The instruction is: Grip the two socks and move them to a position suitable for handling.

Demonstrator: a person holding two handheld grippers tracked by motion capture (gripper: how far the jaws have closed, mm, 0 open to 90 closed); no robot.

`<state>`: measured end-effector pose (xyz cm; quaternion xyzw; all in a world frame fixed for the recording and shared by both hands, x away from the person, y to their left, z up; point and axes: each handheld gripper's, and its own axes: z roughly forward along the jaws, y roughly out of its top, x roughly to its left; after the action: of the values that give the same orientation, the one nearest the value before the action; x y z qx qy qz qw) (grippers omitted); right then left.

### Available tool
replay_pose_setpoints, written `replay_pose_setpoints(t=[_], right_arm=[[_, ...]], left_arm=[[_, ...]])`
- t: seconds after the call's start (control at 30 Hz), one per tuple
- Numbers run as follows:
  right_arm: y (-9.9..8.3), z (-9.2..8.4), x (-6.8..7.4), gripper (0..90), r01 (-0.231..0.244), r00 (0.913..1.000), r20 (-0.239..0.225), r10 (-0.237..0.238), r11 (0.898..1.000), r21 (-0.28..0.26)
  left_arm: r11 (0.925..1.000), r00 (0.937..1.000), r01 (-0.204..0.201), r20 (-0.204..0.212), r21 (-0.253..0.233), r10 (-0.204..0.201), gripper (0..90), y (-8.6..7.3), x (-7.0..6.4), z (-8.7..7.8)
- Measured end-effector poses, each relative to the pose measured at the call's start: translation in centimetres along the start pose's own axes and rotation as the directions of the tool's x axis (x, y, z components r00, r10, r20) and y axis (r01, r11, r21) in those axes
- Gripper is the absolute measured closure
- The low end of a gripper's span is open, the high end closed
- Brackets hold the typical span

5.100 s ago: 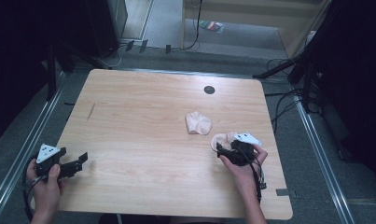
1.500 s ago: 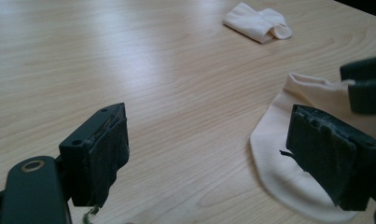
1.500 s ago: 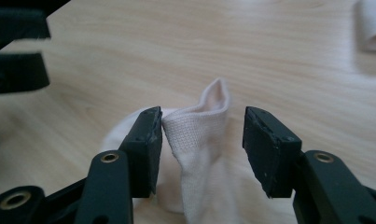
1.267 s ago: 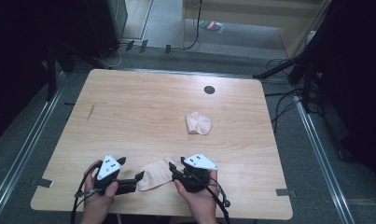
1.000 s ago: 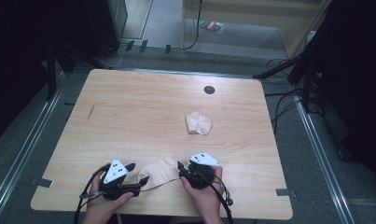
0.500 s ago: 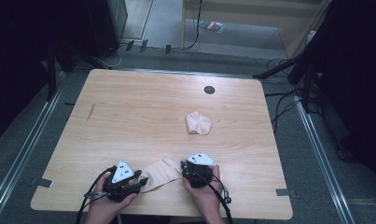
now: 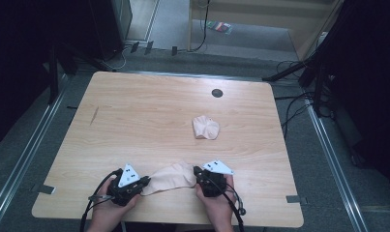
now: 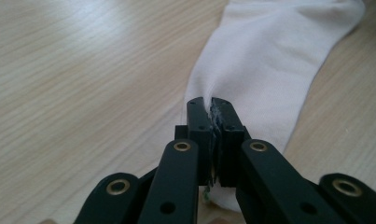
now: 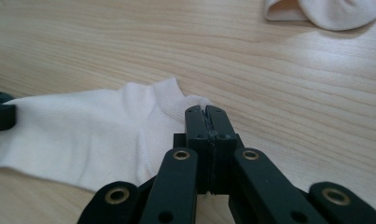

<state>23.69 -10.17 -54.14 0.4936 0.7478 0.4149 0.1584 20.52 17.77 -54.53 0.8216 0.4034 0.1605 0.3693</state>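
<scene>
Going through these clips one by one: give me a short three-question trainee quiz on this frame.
1. True or false: both grippers are clamped on the flat pale cloth sock.
2. Where is the balled-up pale sock? A) beyond the flat one, untouched B) in the right gripper
3. Which end does the left gripper pinch, as the high view shows?

Key: 1 true; 2 A; 3 its left end, with the right gripper on the opposite end, over the light wooden table.

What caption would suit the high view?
Two handheld grippers, left gripper and right gripper, pinch opposite ends of a sock on a wooden table.
</scene>
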Motion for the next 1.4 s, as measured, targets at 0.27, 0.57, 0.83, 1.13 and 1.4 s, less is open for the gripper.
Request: replay_pose_setpoints(t=[0.27,0.57,0.83,1.13,1.4], right_arm=[[-1.1,-2.7,0.6,90.0,-0.047,0.9987,-0.02,0.047,0.999,-0.01],[-2.9,-3.0,0.6,75.4,-0.104,0.9939,-0.034,0.105,0.994,0.023],[-1.2,-3.1,-0.1,65.8,-0.022,0.9988,-0.044,0.02,0.998,-0.052],[-1.7,-0.2,1.2,69.3,0.126,0.992,-0.018,-0.125,0.991,0.038],[-1.6,-0.3,0.8,87.6,0.116,0.9932,-0.012,-0.116,0.992,0.045]], left_arm=[[0.9988,0.9971,-0.038,-0.067,-0.03,0.036,89.4,0.7,1.4,-0.7],[0.9906,0.995,-0.099,-0.021,-0.094,0.098,71.9,0.1,0.6,0.0],[0.9939,0.9989,-0.04,0.021,-0.102,0.043,71.9,-0.2,0.3,-0.9],[0.9993,0.9967,-0.033,0.074,-0.015,0.034,73.8,-0.9,0.6,-0.2],[0.9986,0.9947,-0.053,0.088,-0.006,0.053,75.1,-1.2,0.1,-0.7]])
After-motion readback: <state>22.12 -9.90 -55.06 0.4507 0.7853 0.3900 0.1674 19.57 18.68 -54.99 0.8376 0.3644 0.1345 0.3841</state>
